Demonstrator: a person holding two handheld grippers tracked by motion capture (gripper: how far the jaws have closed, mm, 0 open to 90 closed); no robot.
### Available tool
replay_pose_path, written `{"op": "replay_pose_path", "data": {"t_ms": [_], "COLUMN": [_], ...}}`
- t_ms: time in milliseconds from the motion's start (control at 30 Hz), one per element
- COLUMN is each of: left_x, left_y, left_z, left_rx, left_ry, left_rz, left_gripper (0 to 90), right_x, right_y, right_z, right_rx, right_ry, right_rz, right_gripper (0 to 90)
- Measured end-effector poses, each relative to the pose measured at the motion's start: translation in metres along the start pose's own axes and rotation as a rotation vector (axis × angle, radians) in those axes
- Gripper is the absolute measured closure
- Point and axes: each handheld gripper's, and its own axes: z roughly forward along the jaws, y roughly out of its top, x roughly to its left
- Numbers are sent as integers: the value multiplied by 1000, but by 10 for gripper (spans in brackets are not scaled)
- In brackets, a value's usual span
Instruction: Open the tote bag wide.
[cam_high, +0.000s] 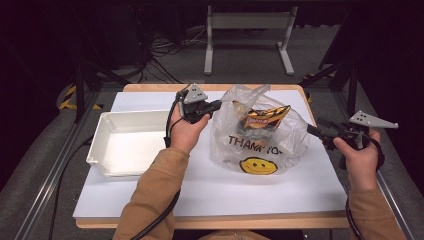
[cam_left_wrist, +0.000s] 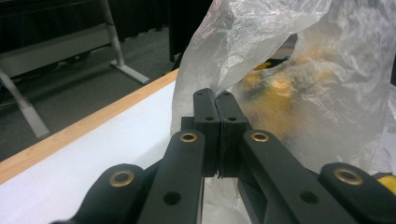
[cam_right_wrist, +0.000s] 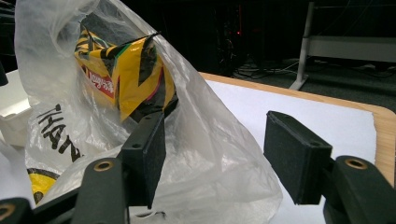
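Observation:
A clear plastic bag (cam_high: 257, 142), printed with "THANK YOU" and a yellow smiley, stands on the white table top. Inside it, a yellow and black snack packet (cam_high: 262, 117) leans upright. My left gripper (cam_high: 218, 106) is shut on the bag's left upper edge; in the left gripper view its jaws (cam_left_wrist: 218, 100) pinch a fold of the thin plastic (cam_left_wrist: 303, 70). My right gripper (cam_high: 311, 131) is open at the bag's right side. In the right gripper view a bulge of the bag (cam_right_wrist: 205, 158) lies between its spread jaws (cam_right_wrist: 219, 149), and the snack packet (cam_right_wrist: 126, 74) shows behind the left jaw.
An empty white tray (cam_high: 107, 130) lies left of the bag, close to my left forearm. The white sheet (cam_high: 225, 190) covers the wooden table, whose edge (cam_high: 150, 87) runs along the far side. Metal frame legs (cam_high: 285, 55) stand on the floor beyond.

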Motion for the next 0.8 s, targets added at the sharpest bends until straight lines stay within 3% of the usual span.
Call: {"op": "replay_pose_path", "data": {"t_ms": [167, 400, 667, 800], "left_x": [6, 3, -6, -7], "left_y": [-6, -16, -27, -32], "left_z": [5, 15, 32, 37], "left_rx": [41, 153, 282, 302], "left_ry": [27, 61, 44, 33], "left_rz": [-39, -30, -44, -52], "left_gripper": [892, 890, 881, 880], "right_x": [-1, 0, 1, 1], "right_y": [0, -1, -1, -1], "right_z": [0, 0, 2, 2], "right_rx": [-2, -1, 1, 3], "right_ry": [2, 5, 13, 13], "right_rz": [-1, -2, -6, -5], "right_gripper": [396, 396, 394, 394]}}
